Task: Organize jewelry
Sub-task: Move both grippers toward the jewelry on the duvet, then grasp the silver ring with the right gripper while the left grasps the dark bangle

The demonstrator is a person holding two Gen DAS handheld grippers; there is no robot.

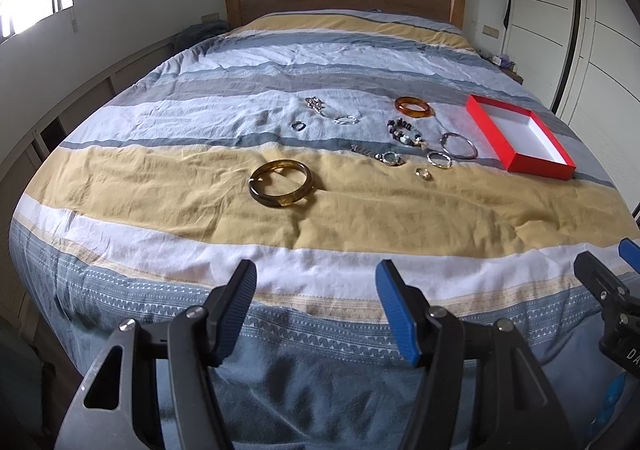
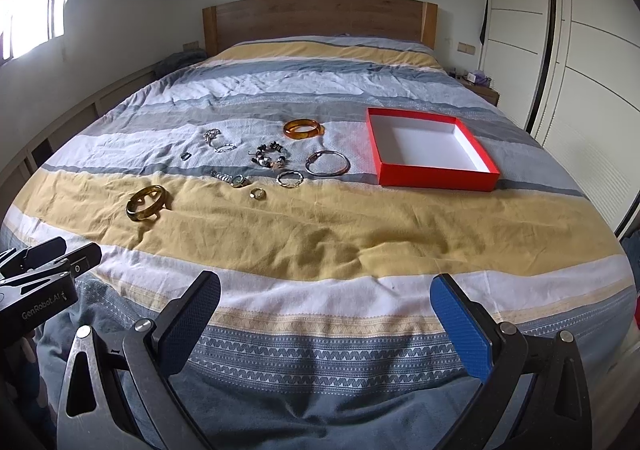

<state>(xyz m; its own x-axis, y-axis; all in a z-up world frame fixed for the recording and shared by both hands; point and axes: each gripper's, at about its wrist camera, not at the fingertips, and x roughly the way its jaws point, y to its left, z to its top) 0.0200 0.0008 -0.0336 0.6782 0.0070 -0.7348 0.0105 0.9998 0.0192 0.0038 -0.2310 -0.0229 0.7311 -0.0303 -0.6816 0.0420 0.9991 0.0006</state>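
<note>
The jewelry lies scattered on the striped duvet of the bed (image 2: 320, 234), all of it left of the red box (image 2: 476, 176), which sits open and empty with its white floor showing. Nearest us is the dark amber bangle (image 1: 281, 184), alone on the yellow band. Further in, a cluster: a small ring (image 2: 258, 193), a watch-like piece (image 2: 236, 180), a twisted silver bracelet (image 2: 289, 178), a thin metal bangle (image 2: 328, 162), a beaded bracelet (image 2: 270, 156) and an orange bangle (image 2: 303, 129) behind them. More small silver pieces lie to the left of that.

Our left gripper (image 1: 316, 290) hovers over the foot of the bed with its fingers spread wide and nothing between them; our right gripper (image 2: 326, 302) does likewise, fingers even wider and empty. Nothing appears to be in the box yet, so we judge the sorting has barely begun.

For a first pick, the dark amber bangle suits the left gripper: it is close, rigid and clear of neighbours. We would do well to close across one side of its rim rather than span the whole ring, and to press lightly, since the soft duvet gives way and may bunch up between the fingers. The right gripper is better placed for the cluster beside the box.
</note>
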